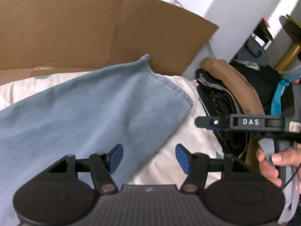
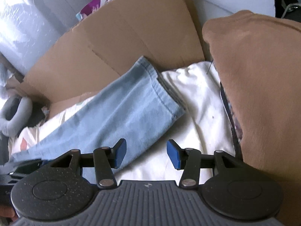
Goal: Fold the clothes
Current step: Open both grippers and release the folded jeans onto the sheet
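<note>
The left gripper (image 1: 149, 157) has its blue pads spread wide, gripping nothing, one pad above the light blue jeans (image 1: 84, 109). The right gripper (image 2: 146, 153) is likewise spread and empty. The jeans lie on a white sheet (image 2: 197, 98), their hem against the cardboard box (image 2: 131, 33).

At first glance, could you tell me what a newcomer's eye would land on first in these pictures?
The light blue jeans leg stands out, lying diagonally across the white bedding with its hem towards the brown cardboard box behind. Both the left gripper and the right gripper are open above it, holding nothing. A tan garment bulks at the right.
</note>
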